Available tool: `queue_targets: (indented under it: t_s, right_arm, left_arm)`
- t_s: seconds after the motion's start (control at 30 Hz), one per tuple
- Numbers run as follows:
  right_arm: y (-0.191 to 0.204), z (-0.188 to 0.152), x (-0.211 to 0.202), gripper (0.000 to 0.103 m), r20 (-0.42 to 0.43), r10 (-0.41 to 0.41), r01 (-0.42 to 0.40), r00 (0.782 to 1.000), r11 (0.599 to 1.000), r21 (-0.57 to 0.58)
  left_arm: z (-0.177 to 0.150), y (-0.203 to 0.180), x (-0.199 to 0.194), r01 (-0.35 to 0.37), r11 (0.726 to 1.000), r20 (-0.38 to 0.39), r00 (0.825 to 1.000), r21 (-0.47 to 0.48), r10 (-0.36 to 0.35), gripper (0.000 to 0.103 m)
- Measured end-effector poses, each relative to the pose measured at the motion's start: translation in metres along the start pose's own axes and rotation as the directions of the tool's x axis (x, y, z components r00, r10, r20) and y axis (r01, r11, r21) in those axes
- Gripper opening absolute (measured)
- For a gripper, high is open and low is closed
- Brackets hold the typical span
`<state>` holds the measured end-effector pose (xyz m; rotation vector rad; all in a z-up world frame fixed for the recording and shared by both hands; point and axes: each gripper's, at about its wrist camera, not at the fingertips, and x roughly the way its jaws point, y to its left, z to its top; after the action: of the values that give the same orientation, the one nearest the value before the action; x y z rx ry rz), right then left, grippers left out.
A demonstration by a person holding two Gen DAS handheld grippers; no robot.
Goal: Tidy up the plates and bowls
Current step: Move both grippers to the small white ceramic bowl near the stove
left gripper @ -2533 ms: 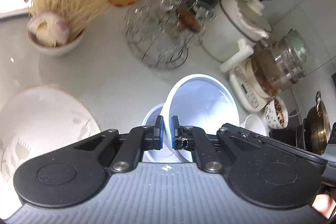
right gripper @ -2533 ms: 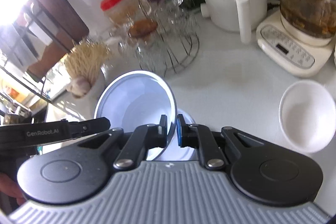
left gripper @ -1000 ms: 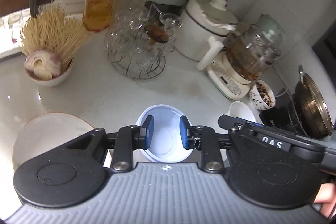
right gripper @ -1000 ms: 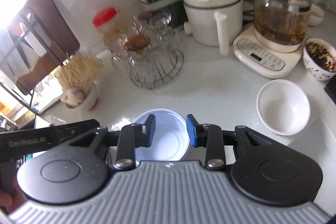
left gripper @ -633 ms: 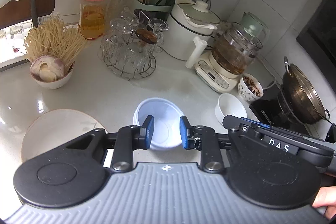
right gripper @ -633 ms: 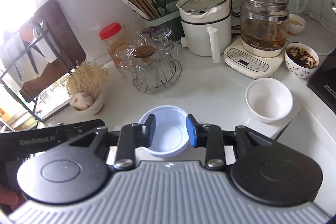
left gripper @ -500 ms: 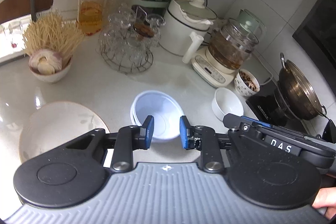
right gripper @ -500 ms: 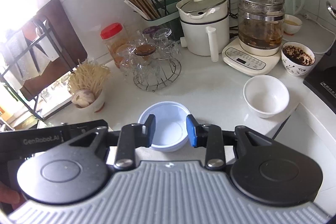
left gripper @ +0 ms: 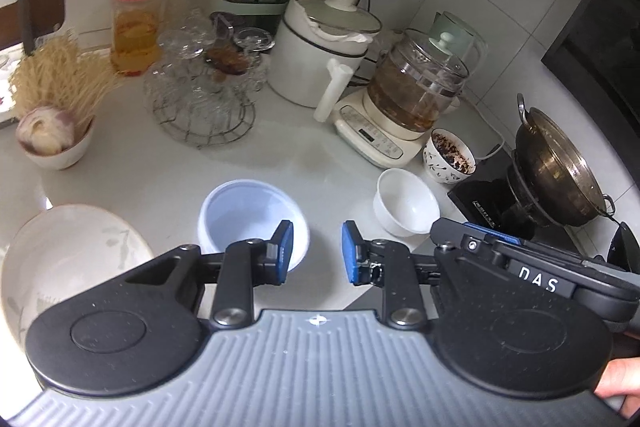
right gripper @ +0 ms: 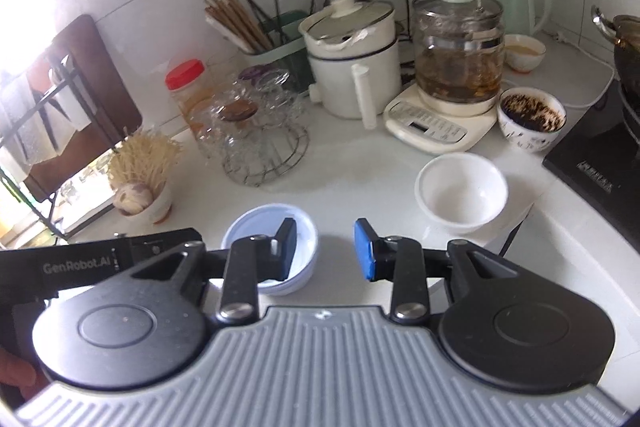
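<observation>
Both the left tongs (left gripper: 316, 247) and right tongs (right gripper: 326, 249) gape empty above the blue bowls (left gripper: 252, 215); next, approach the white bowl (right gripper: 460, 191) right of them, pinching its rim squarely.

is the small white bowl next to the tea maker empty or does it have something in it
Empty. The small white bowl stands upright on the counter, and its inside shows plain white down to the bottom in both wrist views, unlike the patterned bowl holding dark bits.

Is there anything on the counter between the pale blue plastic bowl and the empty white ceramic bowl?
Nothing: in both wrist views, only bare white countertop lies between the pale blue plastic bowl and the empty white ceramic bowl.
</observation>
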<state>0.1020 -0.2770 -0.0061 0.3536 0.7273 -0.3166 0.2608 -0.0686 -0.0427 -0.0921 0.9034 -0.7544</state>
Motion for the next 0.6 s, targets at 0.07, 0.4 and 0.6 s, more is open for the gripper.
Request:
queue_targets:
  t_s: [0.07,0.4,0.6]
  right_arm:
    - [-0.012,0.005,0.000,0.035,0.002,-0.003,0.003,1.000,1.000,0.024]
    - [-0.066,0.023,0.012,0.035,-0.003,-0.043,0.043,0.999,0.991,0.127]
    - [-0.101,0.034,0.022,0.035,-0.018,-0.067,0.070,0.998,0.978,0.198]
  left_arm:
    - [0.006,-0.011,0.006,0.003,1.000,-0.001,1.000,0.009,-0.003,0.029]
    - [0.033,-0.050,0.048,0.003,0.998,-0.051,0.999,0.058,0.000,0.030]
    - [0.045,-0.072,0.083,0.031,0.995,-0.097,0.995,0.096,-0.021,0.032]
